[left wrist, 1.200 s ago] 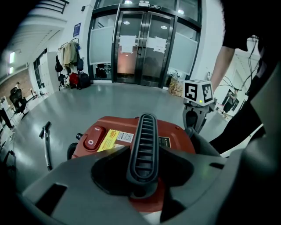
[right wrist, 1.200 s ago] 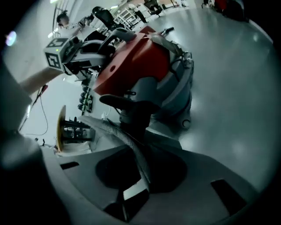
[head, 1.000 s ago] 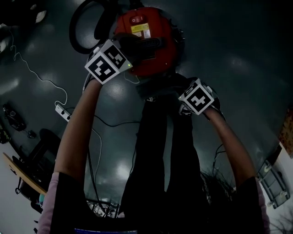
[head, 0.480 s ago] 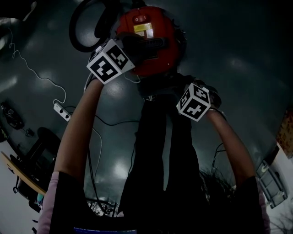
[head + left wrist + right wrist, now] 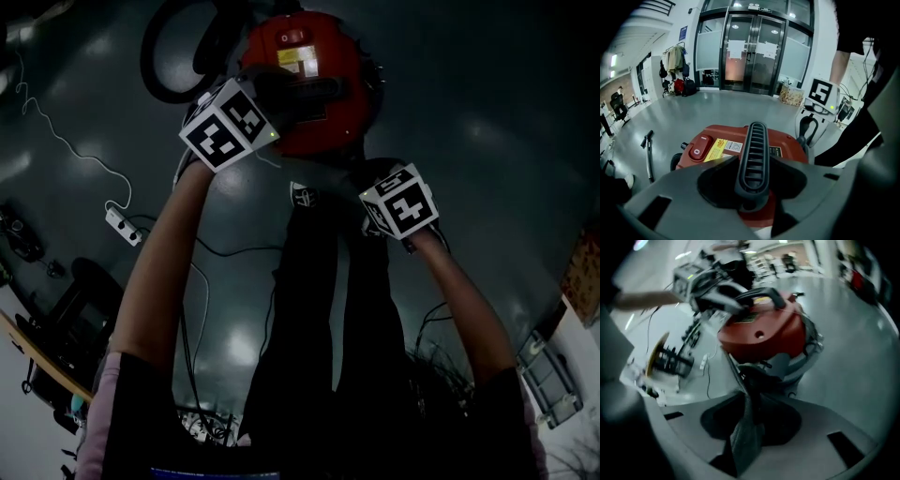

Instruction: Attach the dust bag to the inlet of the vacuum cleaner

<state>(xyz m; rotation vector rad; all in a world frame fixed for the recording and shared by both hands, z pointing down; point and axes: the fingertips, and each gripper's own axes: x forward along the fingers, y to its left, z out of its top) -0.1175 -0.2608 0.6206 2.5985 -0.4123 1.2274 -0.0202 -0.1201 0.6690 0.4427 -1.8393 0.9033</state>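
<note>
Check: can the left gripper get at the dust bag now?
Probably not. The left gripper is clamped on the vacuum handle; the dust bag sits under the red lid, between the right gripper's closing jaws.

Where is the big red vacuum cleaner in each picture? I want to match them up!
Head view: the round red vacuum cleaner sits at the top centre.
Left gripper view: the vacuum cleaner is in the lower middle, seen close up.
Right gripper view: the vacuum cleaner is just above the centre.
Shared landmark: its black ribbed handle on top.
</note>
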